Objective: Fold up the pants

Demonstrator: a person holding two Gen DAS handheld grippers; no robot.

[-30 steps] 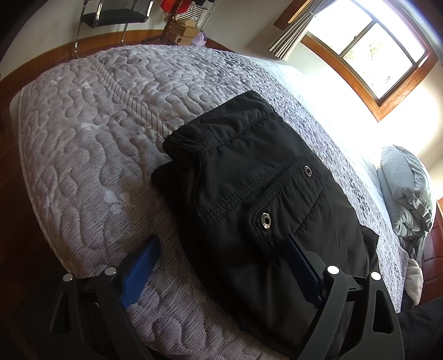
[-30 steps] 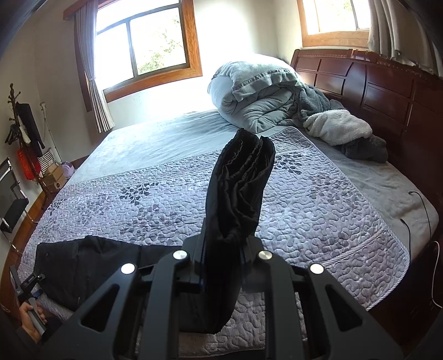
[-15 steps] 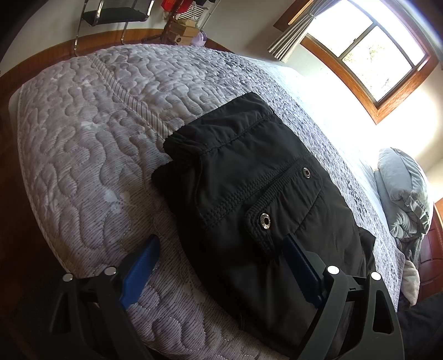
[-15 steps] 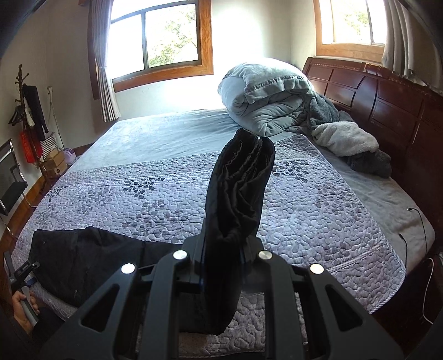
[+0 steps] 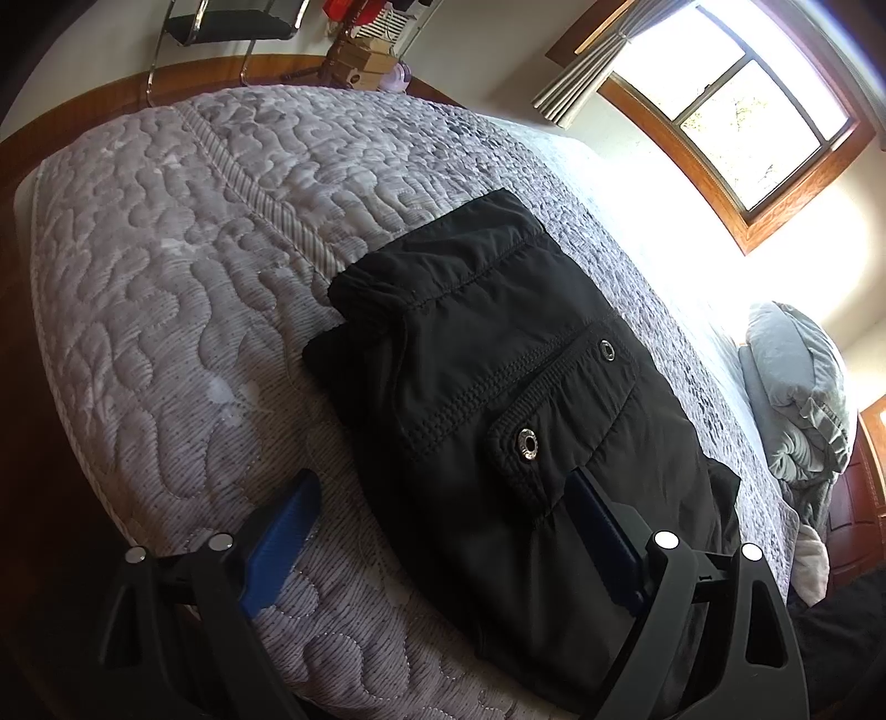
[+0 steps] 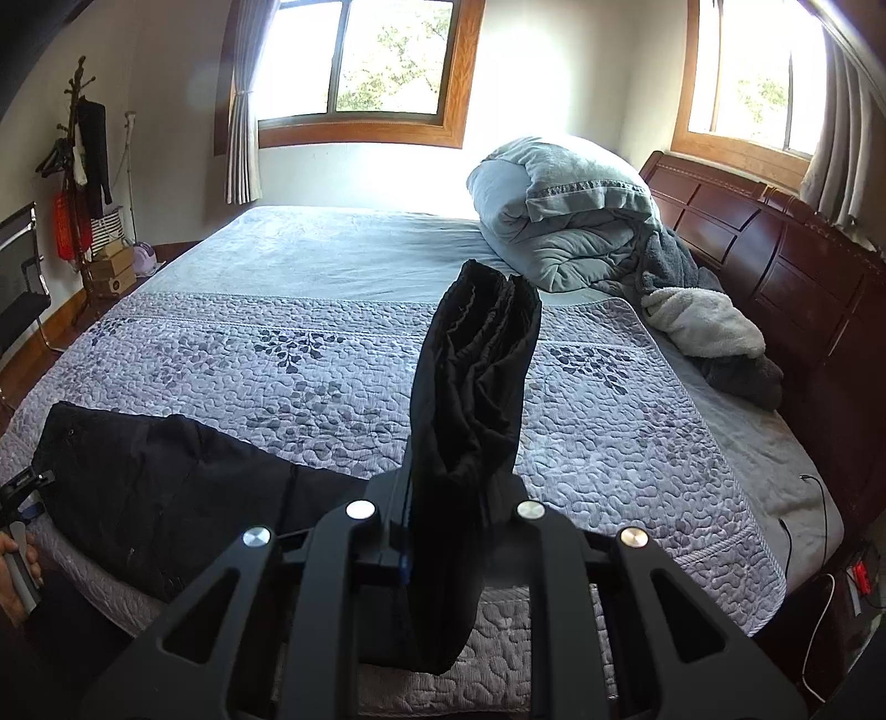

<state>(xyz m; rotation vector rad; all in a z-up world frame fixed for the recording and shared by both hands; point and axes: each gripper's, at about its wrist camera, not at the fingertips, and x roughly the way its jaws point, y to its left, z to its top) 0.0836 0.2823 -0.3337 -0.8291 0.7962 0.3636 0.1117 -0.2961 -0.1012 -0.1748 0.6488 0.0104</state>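
Observation:
Black pants (image 5: 498, 399) lie on the quilted bed, waist end with pocket and snap buttons near the bed's near edge. My left gripper (image 5: 443, 520) is open, its blue fingers (image 5: 282, 531) straddling the near edge of the waist part, one on the quilt, one on the fabric. My right gripper (image 6: 451, 498) is shut on the bunched leg ends of the pants (image 6: 476, 376), held up above the bed. The rest of the pants (image 6: 166, 482) lies flat at the left in the right wrist view.
A grey-purple quilt (image 6: 332, 365) covers the bed. A rolled duvet (image 6: 559, 221) and blankets (image 6: 703, 327) lie by the dark headboard (image 6: 775, 266). A chair (image 5: 232, 27) and boxes (image 5: 360, 61) stand past the bed's foot. A cable (image 6: 819, 498) hangs at the right side.
The right gripper with the leg ends has moved, the view shifting so the bed and headboard sit further right and lower. The left gripper has barely moved.

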